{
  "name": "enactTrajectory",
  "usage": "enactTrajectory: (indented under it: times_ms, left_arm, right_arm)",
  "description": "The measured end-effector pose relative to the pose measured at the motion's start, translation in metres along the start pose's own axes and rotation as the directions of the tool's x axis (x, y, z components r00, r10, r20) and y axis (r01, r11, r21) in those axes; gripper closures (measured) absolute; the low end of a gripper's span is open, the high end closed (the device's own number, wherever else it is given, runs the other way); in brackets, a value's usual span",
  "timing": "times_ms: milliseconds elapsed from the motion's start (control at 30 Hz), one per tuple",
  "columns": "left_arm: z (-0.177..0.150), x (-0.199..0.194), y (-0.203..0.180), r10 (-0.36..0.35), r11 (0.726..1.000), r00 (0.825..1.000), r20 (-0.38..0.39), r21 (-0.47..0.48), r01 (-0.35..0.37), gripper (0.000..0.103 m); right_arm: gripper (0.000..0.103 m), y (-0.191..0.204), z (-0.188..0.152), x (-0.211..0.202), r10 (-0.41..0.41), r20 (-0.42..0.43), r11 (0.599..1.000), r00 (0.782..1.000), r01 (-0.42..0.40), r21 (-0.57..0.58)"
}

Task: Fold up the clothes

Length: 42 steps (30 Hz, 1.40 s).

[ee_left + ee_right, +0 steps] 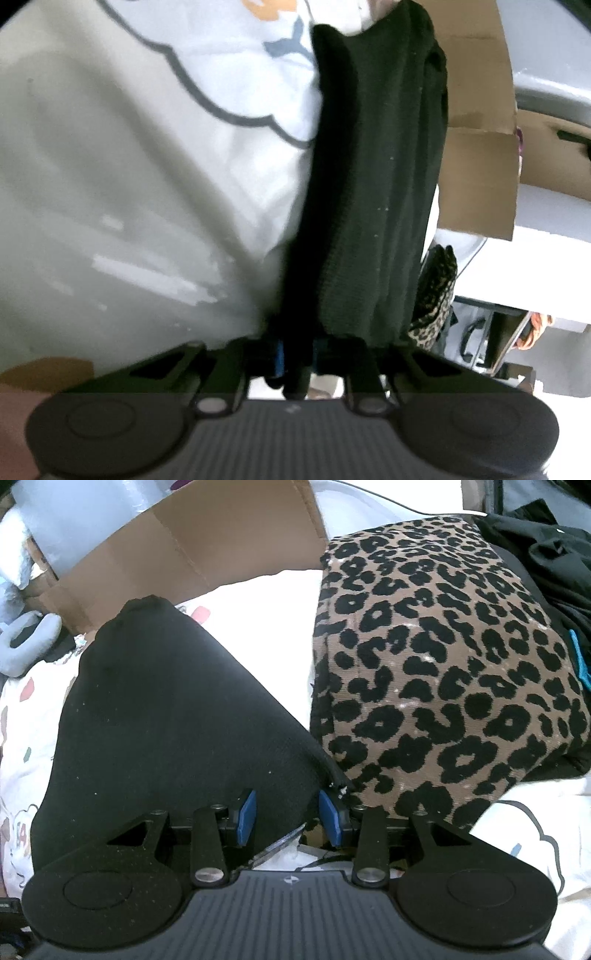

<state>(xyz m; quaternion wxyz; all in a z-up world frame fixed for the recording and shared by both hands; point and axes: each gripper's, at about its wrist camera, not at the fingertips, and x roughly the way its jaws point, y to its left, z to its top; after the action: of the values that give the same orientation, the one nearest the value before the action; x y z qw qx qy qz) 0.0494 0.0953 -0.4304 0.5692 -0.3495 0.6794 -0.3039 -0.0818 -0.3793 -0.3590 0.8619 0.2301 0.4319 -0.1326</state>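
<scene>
White printed sheet (110, 166) behind; left tool (295, 354) pinching black garment (369, 184); right tool (287, 814) spread.

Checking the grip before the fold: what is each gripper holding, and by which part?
The left gripper pinches the black garment at its near end. The right gripper straddles its edge, pads apart.

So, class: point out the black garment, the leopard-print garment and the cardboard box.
black garment (166, 709), right wrist view, middle of its flat cloth.
leopard-print garment (443, 657), right wrist view, centre of its folded top.
cardboard box (207, 539), right wrist view, inner face of its flap.
</scene>
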Motion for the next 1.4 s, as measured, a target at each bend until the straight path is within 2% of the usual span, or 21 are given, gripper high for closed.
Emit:
enactTrajectory:
  times_ms: [167,300,433,600,700,867,967,1167,1400]
  left_arm:
    - [0.0,-0.001,-0.02,0.092,0.995,0.996,0.004,0.035,-0.092,0.095]
    - [0.004,0.002,-0.04,0.175,0.98,0.985,-0.011,0.102,-0.173,0.096]
    - [0.007,0.001,-0.054,0.214,0.966,0.976,-0.023,0.153,-0.209,0.096]
    - [0.008,-0.014,-0.067,0.231,0.956,0.973,-0.018,0.188,-0.224,0.096]
    - [0.008,-0.022,-0.071,0.246,0.949,0.969,-0.01,0.203,-0.239,0.097]
    - [0.011,-0.029,-0.076,0.27,0.938,0.963,0.005,0.223,-0.264,0.097]
    - [0.013,-0.038,-0.074,0.284,0.931,0.959,0.011,0.236,-0.279,0.097]
    - [0.013,-0.031,-0.08,0.314,0.914,0.949,0.015,0.266,-0.307,0.097]
    - [0.012,-0.016,-0.085,0.334,0.907,0.942,0.014,0.266,-0.326,0.096]
  right_arm:
    - [0.058,-0.011,-0.001,-0.013,-0.003,-0.012,0.996,1.0,0.004,0.092]
    - [0.058,-0.012,-0.008,-0.025,-0.009,-0.02,0.995,1.0,0.011,0.099]
    - [0.058,-0.023,-0.017,-0.036,0.0,-0.016,0.983,1.0,0.003,0.182]
    - [0.057,-0.035,-0.031,-0.029,0.097,-0.004,0.952,0.995,-0.091,0.292]
    - [0.048,-0.038,-0.035,-0.024,0.135,0.027,0.929,0.991,-0.136,0.345]
    - [0.048,-0.043,-0.04,-0.013,0.194,0.066,0.876,0.979,-0.203,0.438]
    - [0.048,-0.042,-0.042,-0.004,0.203,0.076,0.868,0.976,-0.216,0.448]
    - [0.048,-0.032,-0.032,0.007,0.195,0.066,0.903,0.979,-0.206,0.377]
    - [0.047,-0.034,-0.023,0.017,0.232,0.033,0.918,0.972,-0.23,0.323]
